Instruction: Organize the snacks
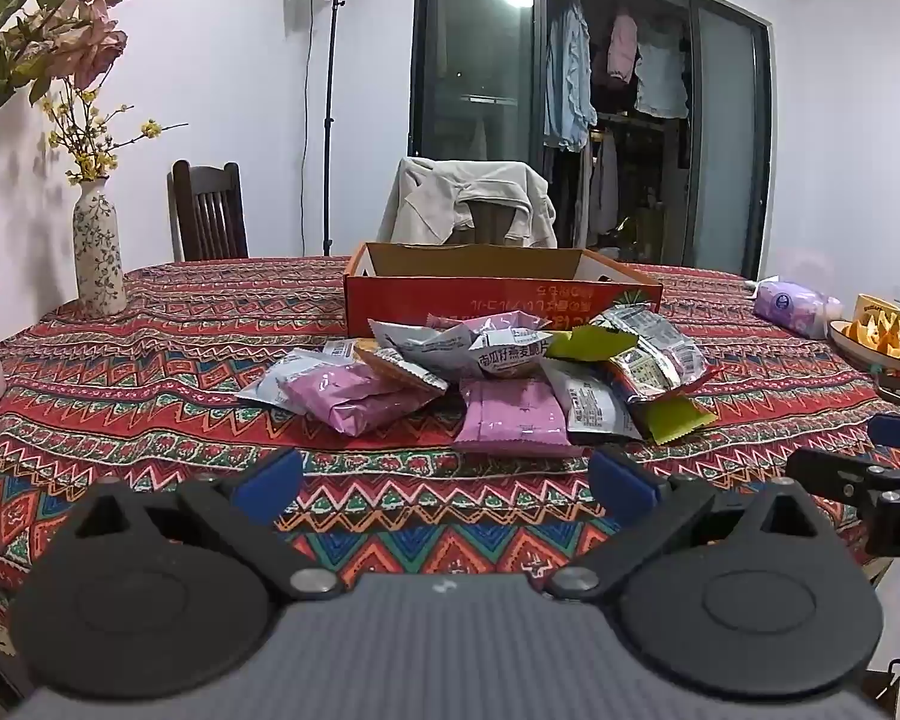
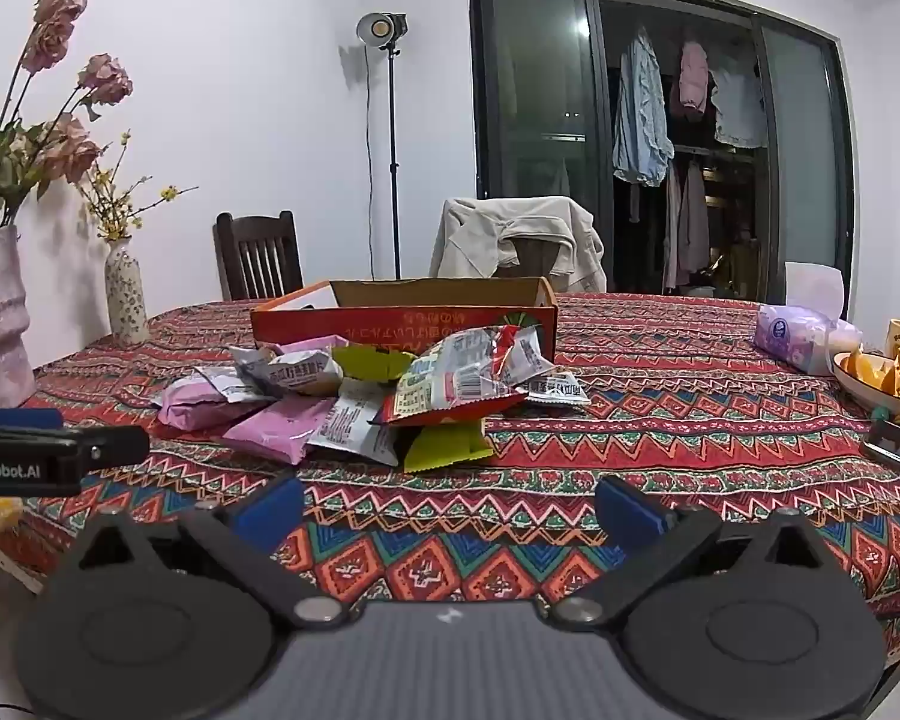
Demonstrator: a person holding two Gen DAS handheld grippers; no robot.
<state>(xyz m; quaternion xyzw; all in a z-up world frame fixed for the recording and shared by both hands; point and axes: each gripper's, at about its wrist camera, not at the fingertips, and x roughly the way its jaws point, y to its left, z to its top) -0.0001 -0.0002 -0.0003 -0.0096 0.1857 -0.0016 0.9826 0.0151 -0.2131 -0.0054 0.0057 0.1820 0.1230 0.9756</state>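
A pile of snack packets point(image 1: 486, 378) lies on the patterned tablecloth in front of an open red cardboard box point(image 1: 498, 294). It holds pink packets point(image 1: 513, 417), grey-white ones point(image 1: 480, 345) and green ones point(image 1: 678, 420). The right wrist view shows the same pile point(image 2: 384, 396) and box point(image 2: 402, 321). My left gripper point(image 1: 447, 480) is open and empty, short of the pile near the table's front edge. My right gripper point(image 2: 450, 510) is open and empty, also short of the pile and to its right. The box's inside is hidden.
Two vases with flowers point(image 1: 99, 252) stand at the table's left. A purple tissue pack point(image 1: 795, 306), a yellow mug point(image 1: 876, 312) and a plate of orange pieces point(image 1: 876, 342) sit at the right. Chairs point(image 1: 210, 213) stand behind the table.
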